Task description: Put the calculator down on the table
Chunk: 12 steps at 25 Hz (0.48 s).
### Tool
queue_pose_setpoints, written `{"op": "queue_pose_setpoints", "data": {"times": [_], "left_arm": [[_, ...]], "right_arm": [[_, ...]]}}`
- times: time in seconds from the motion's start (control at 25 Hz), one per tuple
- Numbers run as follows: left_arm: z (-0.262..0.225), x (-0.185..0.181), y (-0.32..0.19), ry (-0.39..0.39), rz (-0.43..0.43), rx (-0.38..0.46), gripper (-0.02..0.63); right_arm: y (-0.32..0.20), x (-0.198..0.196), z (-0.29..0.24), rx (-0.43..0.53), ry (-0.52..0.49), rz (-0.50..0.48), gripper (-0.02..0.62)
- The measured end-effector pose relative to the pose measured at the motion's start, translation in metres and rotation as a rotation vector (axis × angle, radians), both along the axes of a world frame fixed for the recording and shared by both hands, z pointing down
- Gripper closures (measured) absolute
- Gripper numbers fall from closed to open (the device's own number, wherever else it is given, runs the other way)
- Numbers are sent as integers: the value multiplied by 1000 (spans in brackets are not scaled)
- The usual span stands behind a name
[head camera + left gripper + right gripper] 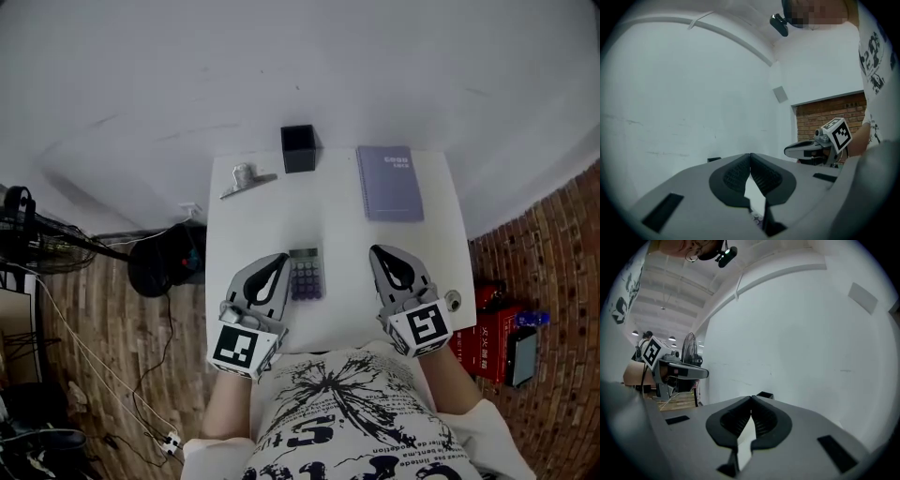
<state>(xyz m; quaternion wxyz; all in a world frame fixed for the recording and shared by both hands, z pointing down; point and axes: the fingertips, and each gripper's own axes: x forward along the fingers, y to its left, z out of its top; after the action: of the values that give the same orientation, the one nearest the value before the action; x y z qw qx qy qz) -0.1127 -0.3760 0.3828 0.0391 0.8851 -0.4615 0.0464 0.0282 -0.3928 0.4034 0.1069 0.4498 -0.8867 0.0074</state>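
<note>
Centre of the head view: the calculator (305, 273) lies flat on the white table (337, 225), just right of the left gripper (277, 264) and well left of the right gripper (382, 255). Both grippers' jaws meet at the tips, holding nothing.

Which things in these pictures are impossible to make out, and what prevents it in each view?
- Calculator: key labels and display too small in head view; in left gripper view the left tool covers nearly all of it.
- Notebook: cover print too small, head view.
- Black box: inside too dark, head view.
- Table: near edge hidden by the person's shirt, head view.
</note>
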Motion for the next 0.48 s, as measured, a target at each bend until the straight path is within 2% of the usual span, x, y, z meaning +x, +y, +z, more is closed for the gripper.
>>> {"op": "queue_pose_setpoints", "data": {"times": [0.16, 0.28, 0.48], "left_arm": [[-10, 7, 3, 16, 1, 46, 592], [-2, 8, 6, -16, 18, 18, 592], [0, 2, 4, -16, 5, 7, 592]], "right_arm": [[3, 4, -5, 19, -16, 6, 581], [6, 5, -4, 25, -14, 10, 581], [9, 3, 0, 18, 11, -7, 581]]}}
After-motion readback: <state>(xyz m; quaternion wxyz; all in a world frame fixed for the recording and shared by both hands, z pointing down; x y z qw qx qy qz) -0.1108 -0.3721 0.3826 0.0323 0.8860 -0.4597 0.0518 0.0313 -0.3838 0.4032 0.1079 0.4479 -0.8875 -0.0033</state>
